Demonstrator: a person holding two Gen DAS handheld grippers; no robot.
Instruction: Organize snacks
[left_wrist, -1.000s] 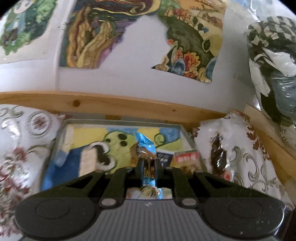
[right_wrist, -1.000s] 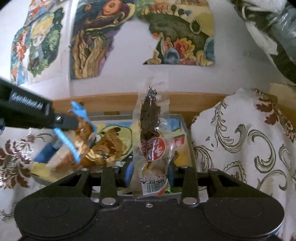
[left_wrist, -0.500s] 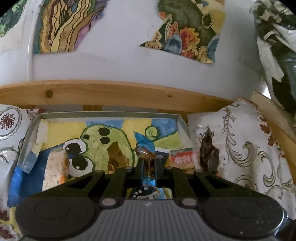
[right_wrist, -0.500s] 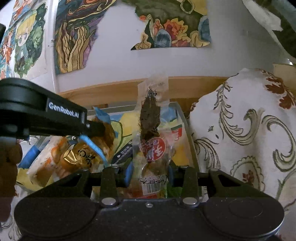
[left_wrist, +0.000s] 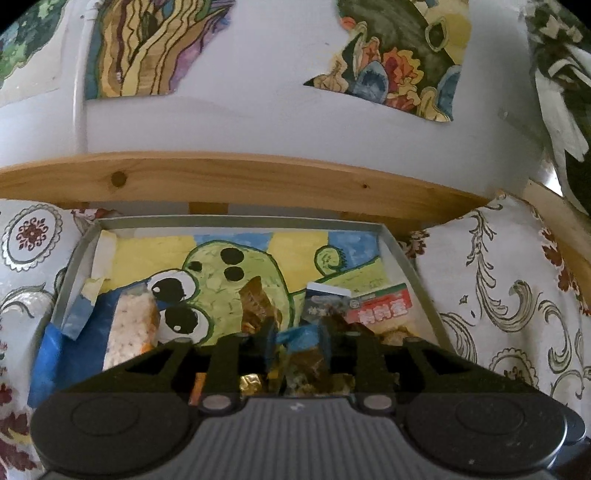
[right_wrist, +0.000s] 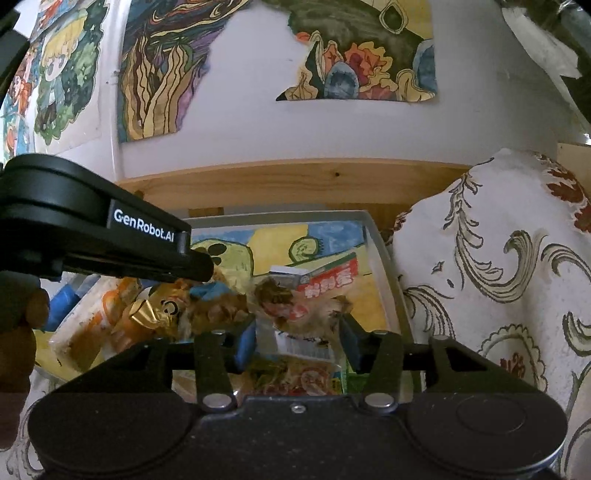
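A grey tray (left_wrist: 236, 221) lined with a green cartoon drawing holds several snack packets. My left gripper (left_wrist: 297, 332) is open over the tray's front, and a brown snack in a blue-ended wrapper (left_wrist: 295, 338) lies loose between its fingers. In the right wrist view the left gripper's finger (right_wrist: 192, 264) reaches in from the left above that snack (right_wrist: 218, 310). My right gripper (right_wrist: 297, 339) is open too. A clear packet with dark dried meat and a red label (right_wrist: 291, 306) lies tipped forward in the tray (right_wrist: 280, 216) just past the right gripper's fingertips.
A puffed-rice packet (left_wrist: 129, 328) lies at the tray's left and a red-labelled packet (left_wrist: 384, 306) at its right. Floral cloth (left_wrist: 517, 295) flanks the tray on both sides. A wooden rail (left_wrist: 236, 177) and a painted wall stand behind. A hand (right_wrist: 18, 325) holds the left gripper.
Both grippers lowered toward the tray and opened. The blue-wrapped snack and the upright clear packet were let go and now lie in the tray.
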